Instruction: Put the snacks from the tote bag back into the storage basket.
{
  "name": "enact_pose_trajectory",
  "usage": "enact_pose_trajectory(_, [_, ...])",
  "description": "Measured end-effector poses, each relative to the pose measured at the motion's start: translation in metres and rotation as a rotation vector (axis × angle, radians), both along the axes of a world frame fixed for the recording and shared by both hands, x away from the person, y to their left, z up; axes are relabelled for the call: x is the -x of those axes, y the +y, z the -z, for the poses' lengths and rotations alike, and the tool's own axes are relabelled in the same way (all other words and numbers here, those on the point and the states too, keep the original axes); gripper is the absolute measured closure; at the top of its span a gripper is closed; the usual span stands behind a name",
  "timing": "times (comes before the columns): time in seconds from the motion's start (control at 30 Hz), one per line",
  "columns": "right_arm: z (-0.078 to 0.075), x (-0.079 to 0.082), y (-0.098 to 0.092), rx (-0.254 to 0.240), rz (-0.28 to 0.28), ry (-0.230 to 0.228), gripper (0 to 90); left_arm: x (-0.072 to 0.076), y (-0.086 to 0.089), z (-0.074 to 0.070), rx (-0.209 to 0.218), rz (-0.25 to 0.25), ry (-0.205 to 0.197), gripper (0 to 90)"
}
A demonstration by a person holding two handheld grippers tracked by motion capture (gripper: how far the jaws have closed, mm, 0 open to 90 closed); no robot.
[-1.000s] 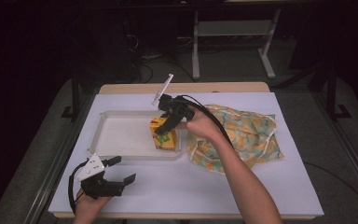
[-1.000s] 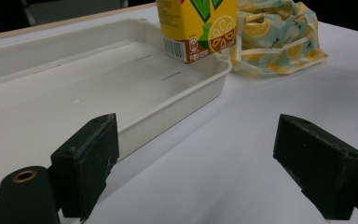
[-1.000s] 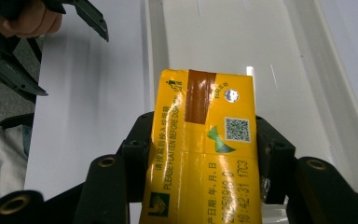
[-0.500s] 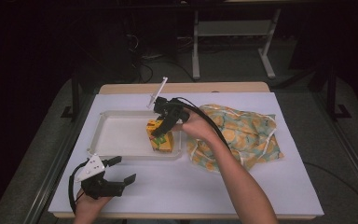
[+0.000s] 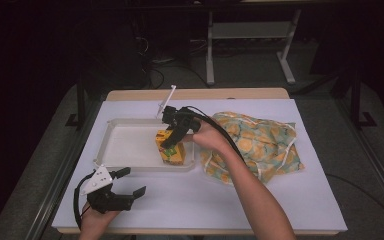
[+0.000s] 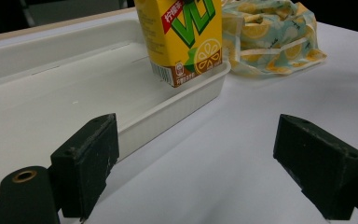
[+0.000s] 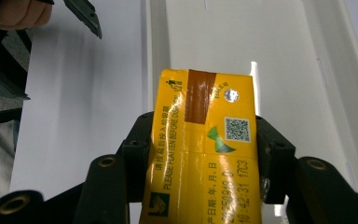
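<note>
Carton (image 5: 171, 149) clamped by right gripper (image 5: 172, 131), shifted slightly, seemingly on tray (image 5: 130, 145); left gripper (image 5: 125, 185) fingers wide.

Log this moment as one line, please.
right gripper: shut on juice carton | carton: upright in white tray, near corner | left gripper: open, idle on table | bag: beside tray

A white-covered tabletop (image 5: 280, 200) carries a shallow white tray (image 5: 125, 142) left of its centre toward the far edge, and just beside the tray, a crumpled lemon-print cloth bag (image 5: 260, 145) toward the right edge.
</note>
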State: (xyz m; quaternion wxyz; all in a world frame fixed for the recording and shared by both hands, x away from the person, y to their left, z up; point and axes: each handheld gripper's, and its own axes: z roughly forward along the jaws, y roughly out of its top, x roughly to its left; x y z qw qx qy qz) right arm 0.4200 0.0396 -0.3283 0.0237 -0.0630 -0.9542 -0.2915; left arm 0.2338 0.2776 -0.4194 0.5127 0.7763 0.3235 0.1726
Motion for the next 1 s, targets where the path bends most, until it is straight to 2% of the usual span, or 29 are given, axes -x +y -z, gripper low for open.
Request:
enact_pose_trajectory(0.33, [0.006,-0.002,0.003,0.008,-0.004,-0.001,49.1,0.000,0.000,0.000,0.005,0.000,-0.001,14.0])
enact_pose_trajectory(0.6, [0.011,-0.004,0.005,0.016,-0.005,0.006,49.1,0.000,0.001,0.000,-0.015,0.006,-0.001,14.0])
enact_pose_trajectory(0.7, [0.012,-0.004,0.006,0.019,-0.007,0.008,49.1,0.000,0.001,0.000,-0.009,0.003,-0.001,14.0])
enact_pose_trajectory(1.0, [0.014,-0.004,0.008,0.021,-0.012,-0.002,49.0,0.000,0.001,0.000,-0.010,0.004,-0.001,14.1])
